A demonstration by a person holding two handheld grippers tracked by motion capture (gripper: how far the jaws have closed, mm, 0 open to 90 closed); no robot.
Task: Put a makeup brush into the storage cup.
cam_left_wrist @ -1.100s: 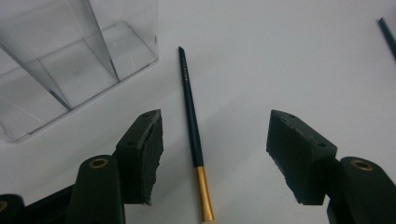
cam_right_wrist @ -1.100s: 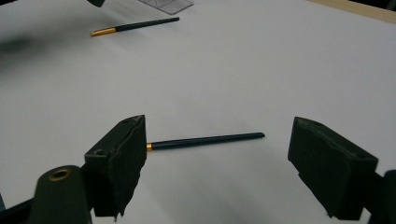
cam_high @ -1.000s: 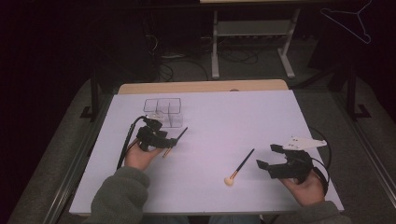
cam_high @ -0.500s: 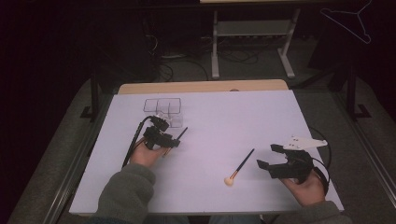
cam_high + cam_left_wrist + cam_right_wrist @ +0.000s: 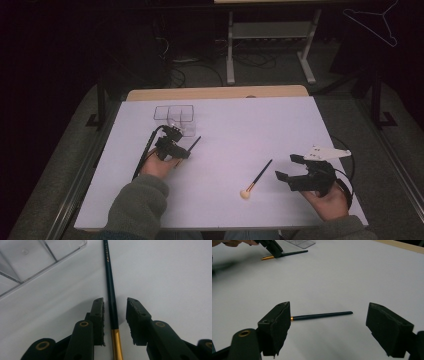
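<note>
The left tongs [image 5: 181,148] sit low on the white tabletop [image 5: 260,125], just near of the clear divided box [image 5: 174,115], and their jaws have just been closing around a dark-handled brush [image 5: 111,302] that lies flat between them. In the left gripper view the left pad is touching or all but touching the handle while a sliver of gap remains at the right pad — so the brush is straddled, not yet pinched. The jaws stand where the dark handle meets the gold ferrule [image 5: 117,345], which is a risky place: the shaft is thin, round and smooth, and an uneven squeeze could roll it sideways or tip its far end up toward the box wall. If the pads scrape the tabletop as they meet, the brush may simply be pushed along rather than lifted. The right tongs [image 5: 290,167] rest spread wide at the near right, holding nothing, with a second brush [image 5: 256,179] lying just left of them, its pale head nearest the person.
</note>
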